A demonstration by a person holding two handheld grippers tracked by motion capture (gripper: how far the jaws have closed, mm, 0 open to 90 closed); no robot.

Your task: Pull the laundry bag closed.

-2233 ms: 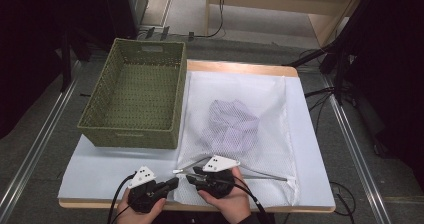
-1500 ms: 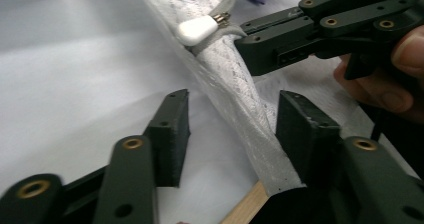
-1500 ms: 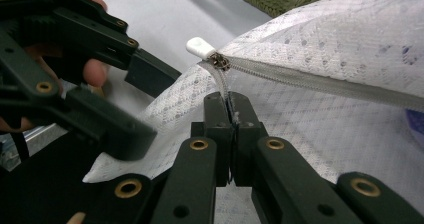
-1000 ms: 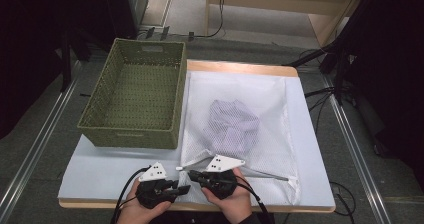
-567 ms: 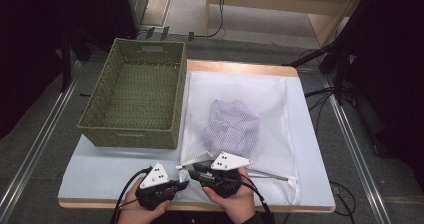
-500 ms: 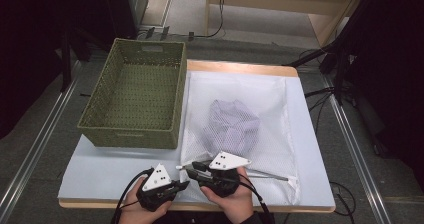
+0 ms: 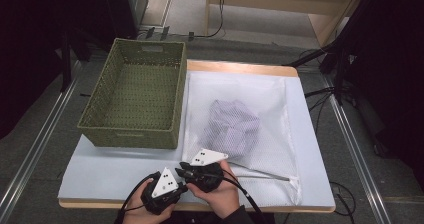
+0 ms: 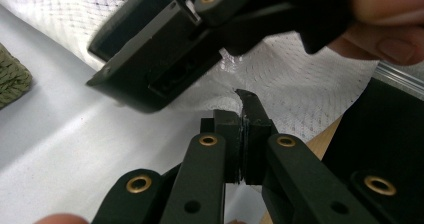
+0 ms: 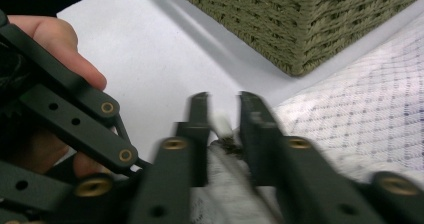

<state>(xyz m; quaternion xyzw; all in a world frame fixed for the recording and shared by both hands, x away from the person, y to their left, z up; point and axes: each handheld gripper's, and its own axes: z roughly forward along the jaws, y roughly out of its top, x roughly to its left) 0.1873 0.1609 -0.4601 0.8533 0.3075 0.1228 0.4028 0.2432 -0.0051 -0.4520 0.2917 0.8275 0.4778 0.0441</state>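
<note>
Left tool (image 8: 243, 149): nearest to us, at the worktop's near edge; its jaws are fully closed, and we read a pinch on the corner of the mesh laundry bag (image 7: 280, 149), probably to anchor it.
Right tool (image 9: 222, 121): just beside the left one; its jaws have just been closing and stand slightly apart around a small white tab, which we take for the zipper pull (image 9: 221, 123); we cannot tell whether the pads press it.
Garment (image 7: 234, 124): folded, pale purple, inside the bag at mid-worktop.
Basket (image 7: 131, 134): green woven, beside the bag, left.
Worktop (image 7: 105, 159): white-covered.
</note>
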